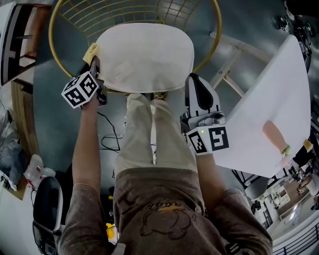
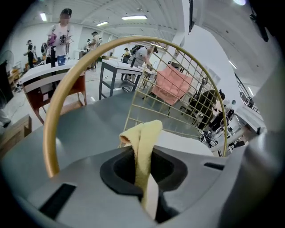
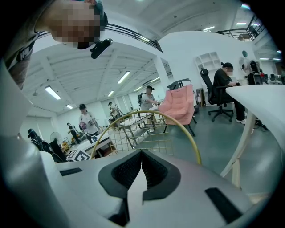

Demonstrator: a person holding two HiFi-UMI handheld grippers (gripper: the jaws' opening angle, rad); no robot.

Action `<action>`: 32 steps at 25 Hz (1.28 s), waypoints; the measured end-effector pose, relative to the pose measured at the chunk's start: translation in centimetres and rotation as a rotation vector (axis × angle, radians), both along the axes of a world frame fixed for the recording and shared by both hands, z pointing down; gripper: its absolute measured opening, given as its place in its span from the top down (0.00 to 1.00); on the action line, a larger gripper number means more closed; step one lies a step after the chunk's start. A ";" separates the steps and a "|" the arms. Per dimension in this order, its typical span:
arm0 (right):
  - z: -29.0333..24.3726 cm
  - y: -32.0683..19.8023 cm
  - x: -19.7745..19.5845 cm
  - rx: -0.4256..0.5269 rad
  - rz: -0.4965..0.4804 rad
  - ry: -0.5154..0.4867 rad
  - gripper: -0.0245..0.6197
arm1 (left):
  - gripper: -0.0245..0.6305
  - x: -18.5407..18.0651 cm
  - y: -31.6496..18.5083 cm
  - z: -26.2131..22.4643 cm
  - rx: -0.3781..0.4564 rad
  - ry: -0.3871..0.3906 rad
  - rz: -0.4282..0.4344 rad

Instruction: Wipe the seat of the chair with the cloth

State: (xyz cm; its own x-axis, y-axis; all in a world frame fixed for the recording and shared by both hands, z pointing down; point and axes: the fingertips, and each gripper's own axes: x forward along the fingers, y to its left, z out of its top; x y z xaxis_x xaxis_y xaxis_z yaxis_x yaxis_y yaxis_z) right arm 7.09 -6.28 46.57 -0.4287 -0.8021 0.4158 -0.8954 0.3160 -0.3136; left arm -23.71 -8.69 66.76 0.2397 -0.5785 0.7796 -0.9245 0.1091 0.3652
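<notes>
Cloth (image 2: pixel 143 151) is pinched in the left gripper (image 1: pixel 94 65), jaws clamped on it, with a yellow fold sticking out past the tips. It sits at the left edge of the seat (image 1: pixel 144 57), close to the chair's gold hoop (image 1: pixel 218 30) on that side (can't tell if it's actually touching the pad). Seat is a white rounded pad. Chair back (image 1: pixel 124 12) is a gold wire grid inside the hoop, on the far side of the seat. Right gripper (image 3: pixel 141 168) has its jaws pressed together with nothing in them. It hangs off the seat's right front corner, just beside the person's leg (image 1: pixel 164 134). Both legs run up to the seat's front edge. White table (image 1: pixel 279 99) stands off to the right. Black cable (image 1: pixel 107 142) loops on the grey floor (image 1: pixel 60 129) at left.
</notes>
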 end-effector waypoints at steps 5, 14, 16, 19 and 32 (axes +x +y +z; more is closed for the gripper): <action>0.4 0.3 0.3 -0.009 0.002 0.003 0.92 | 0.89 2.4 -0.2 1.3 -0.018 0.068 -0.033; 0.4 0.4 0.8 -0.009 0.007 0.002 0.92 | 0.89 9.6 -0.3 3.4 -0.056 0.147 0.072; 0.3 0.3 0.9 -0.007 0.010 0.001 0.92 | 0.89 11.3 -0.2 3.8 -0.070 0.164 0.096; 0.2 0.4 1.1 -0.006 0.015 -0.002 0.92 | 0.89 14.2 -0.1 4.0 -0.081 0.219 0.121; 0.1 0.7 2.2 -0.015 0.041 -0.009 0.92 | 0.89 24.0 -0.3 2.9 -0.068 0.364 0.250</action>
